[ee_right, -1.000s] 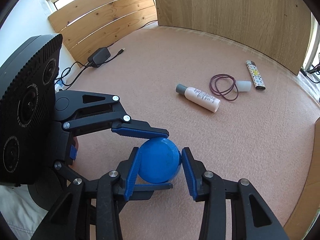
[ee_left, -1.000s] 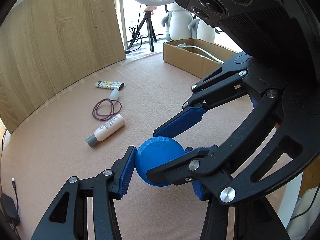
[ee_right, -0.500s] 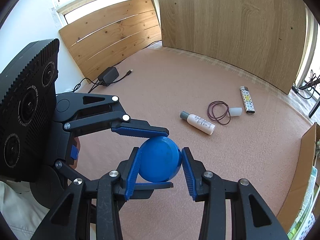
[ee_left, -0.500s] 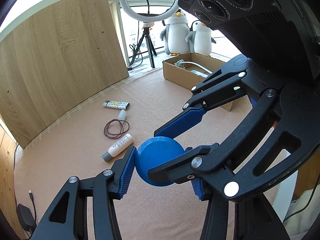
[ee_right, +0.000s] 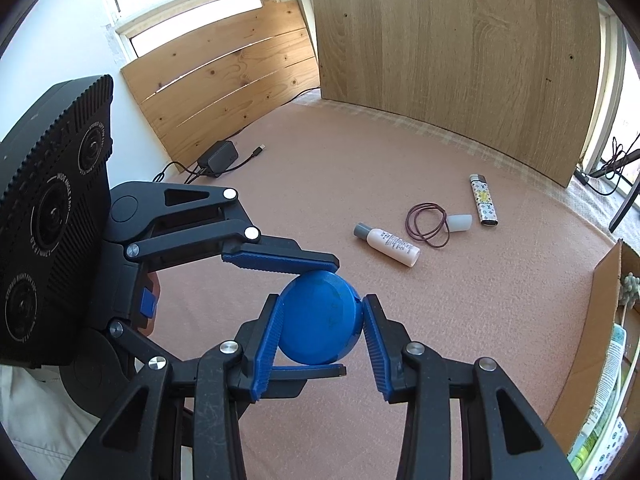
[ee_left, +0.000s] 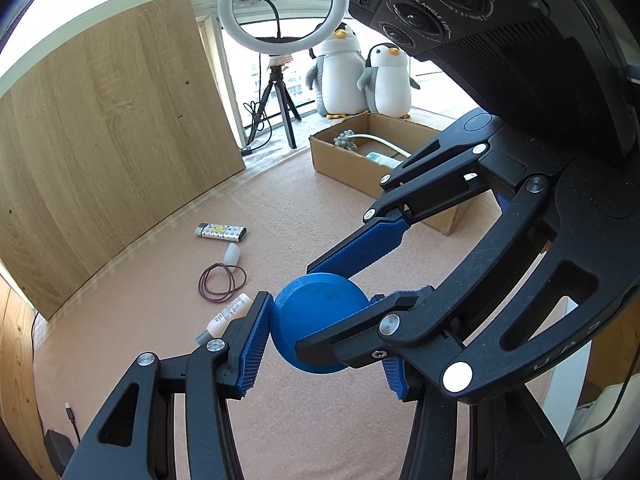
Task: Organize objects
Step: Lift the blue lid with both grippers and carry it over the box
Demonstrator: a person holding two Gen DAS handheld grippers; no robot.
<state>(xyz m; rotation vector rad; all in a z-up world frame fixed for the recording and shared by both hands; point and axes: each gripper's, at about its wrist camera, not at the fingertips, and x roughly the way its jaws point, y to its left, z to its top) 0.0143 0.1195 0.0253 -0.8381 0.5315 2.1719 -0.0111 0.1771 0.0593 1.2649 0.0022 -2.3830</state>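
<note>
A round blue container (ee_left: 320,322) (ee_right: 320,318) is held in the air between both grippers. My left gripper (ee_left: 324,330) is shut on its sides. My right gripper (ee_right: 322,326) is shut on it too, crossing the left one at a right angle. On the pink carpet lie a small white bottle with a grey cap (ee_right: 387,243) (ee_left: 228,314), a dark red elastic loop (ee_right: 426,222) (ee_left: 222,280), a translucent cap (ee_right: 459,222) (ee_left: 232,253) and a patterned lighter (ee_right: 484,199) (ee_left: 221,232).
An open cardboard box (ee_left: 360,168) (ee_right: 596,344) with several items stands at the right. A wooden panel (ee_right: 460,40) leans behind the objects. A charger with cable (ee_right: 218,158) lies by the slatted wall. A ring light tripod (ee_left: 276,92) and plush penguins (ee_left: 364,76) stand beyond the carpet.
Both grippers have risen together with the blue container, so the carpet and the objects on it look farther away. The grip on the container has not changed.
</note>
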